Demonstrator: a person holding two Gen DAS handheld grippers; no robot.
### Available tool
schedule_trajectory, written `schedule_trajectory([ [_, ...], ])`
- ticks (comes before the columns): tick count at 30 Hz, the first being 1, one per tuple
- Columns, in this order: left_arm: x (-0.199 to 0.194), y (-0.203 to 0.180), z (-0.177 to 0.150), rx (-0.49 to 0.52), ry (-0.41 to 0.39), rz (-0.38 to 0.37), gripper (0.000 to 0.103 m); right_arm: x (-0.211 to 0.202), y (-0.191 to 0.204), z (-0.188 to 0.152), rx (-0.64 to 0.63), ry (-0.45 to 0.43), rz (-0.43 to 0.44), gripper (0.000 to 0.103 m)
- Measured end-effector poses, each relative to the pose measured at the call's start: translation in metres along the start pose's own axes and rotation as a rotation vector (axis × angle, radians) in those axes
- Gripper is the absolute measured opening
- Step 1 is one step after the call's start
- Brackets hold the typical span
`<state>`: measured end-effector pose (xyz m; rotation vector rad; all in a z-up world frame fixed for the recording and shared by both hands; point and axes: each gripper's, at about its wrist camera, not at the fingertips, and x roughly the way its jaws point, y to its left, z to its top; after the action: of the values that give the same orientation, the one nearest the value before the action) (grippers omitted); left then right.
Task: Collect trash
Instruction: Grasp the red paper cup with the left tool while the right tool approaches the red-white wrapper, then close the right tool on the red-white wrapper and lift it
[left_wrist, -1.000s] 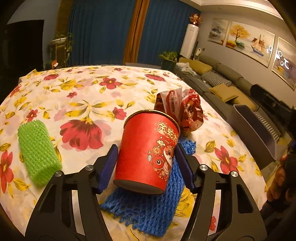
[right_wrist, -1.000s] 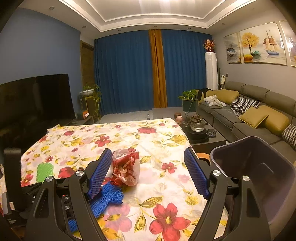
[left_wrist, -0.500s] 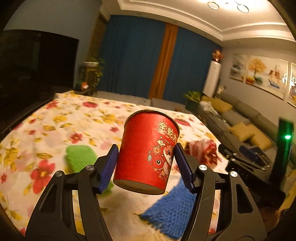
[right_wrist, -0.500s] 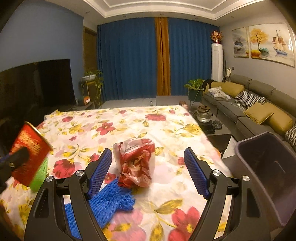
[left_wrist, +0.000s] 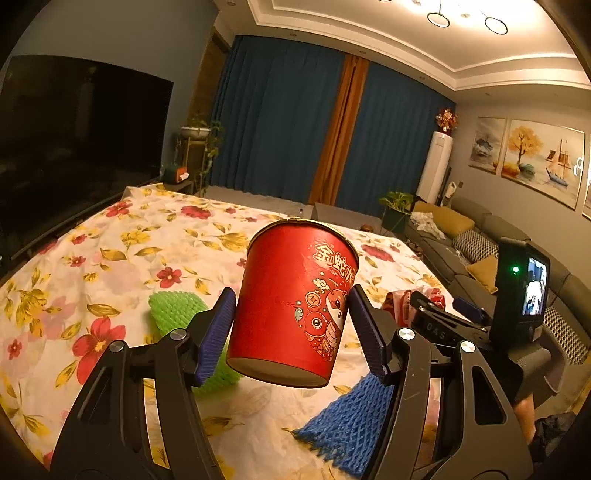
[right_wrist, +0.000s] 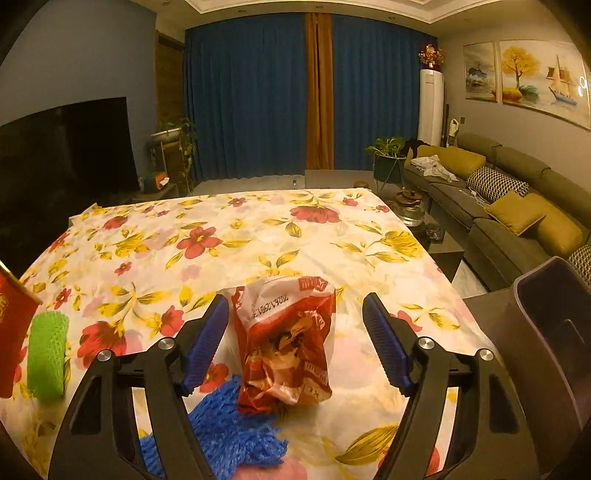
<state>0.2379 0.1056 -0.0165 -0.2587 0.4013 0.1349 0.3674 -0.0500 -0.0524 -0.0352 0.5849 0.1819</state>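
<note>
Since the earlier frames, the red paper cup (left_wrist: 295, 310) has been lifted clear of the floral tablecloth (left_wrist: 122, 251) and the right gripper (right_wrist: 295, 339) has been brought down around the red and white snack bag (right_wrist: 286, 343). Farthest left in the left wrist view, a green foam net sleeve (left_wrist: 177, 306) is seen lying on the cloth, partly hidden behind the left-hand finger. Next, the cup is held tilted in the air by the left gripper (left_wrist: 291, 332), whose blue pads are pressed against both sides at a middling spread; gold Chinese characters, 金蛇, and cartoon fish are printed on its wall. Below and to the right, a blue foam net (left_wrist: 351, 424) is spread flat on the cloth. In the right wrist view, the crumpled snack bag is seen standing between the closing jaws of the right gripper, with gaps visible on both sides, so nothing is gripped. A mirrored date stamp beginning 2026 is printed near its top. At the far right, beside the table edge, a grey bin (right_wrist: 546, 332) is placed with its mouth open.
</note>
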Motion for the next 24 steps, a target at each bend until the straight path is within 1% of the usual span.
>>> schedule_trajectory([
  [2,0.000,-0.001,-0.001,0.001,0.002,0.002,0.062,0.004,0.001,-0.001,-0.007,0.020,0.003,0.065],
  [3,-0.001,-0.001,-0.001,0.002,0.002,0.003,0.062,0.006,0.002,-0.001,-0.007,0.029,0.007,0.063],
  [6,-0.003,-0.003,-0.003,0.003,-0.002,0.004,0.062,0.012,0.001,-0.002,-0.001,0.058,0.022,0.051],
  [7,-0.004,-0.004,-0.003,0.004,-0.002,0.004,0.062,0.012,0.001,-0.002,0.002,0.063,0.027,0.044],
  [9,-0.004,-0.004,-0.003,0.004,-0.001,0.005,0.062,0.011,0.001,-0.002,0.001,0.055,0.037,0.041],
  [10,-0.004,-0.004,-0.003,0.005,-0.001,0.005,0.062,0.011,0.002,-0.003,-0.002,0.051,0.041,0.034],
  [12,-0.004,-0.004,-0.003,0.003,-0.001,0.005,0.062,0.008,0.003,-0.003,-0.007,0.040,0.047,0.029],
  [13,-0.004,-0.004,-0.003,0.003,0.000,0.005,0.062,0.006,0.002,-0.003,-0.006,0.033,0.054,0.023],
  [19,-0.004,-0.005,-0.003,0.004,-0.003,0.008,0.062,-0.006,-0.001,-0.003,-0.010,-0.010,0.059,0.015],
  [24,0.000,-0.003,-0.003,0.008,-0.001,0.013,0.062,-0.021,-0.008,0.000,0.013,-0.047,0.070,0.014],
])
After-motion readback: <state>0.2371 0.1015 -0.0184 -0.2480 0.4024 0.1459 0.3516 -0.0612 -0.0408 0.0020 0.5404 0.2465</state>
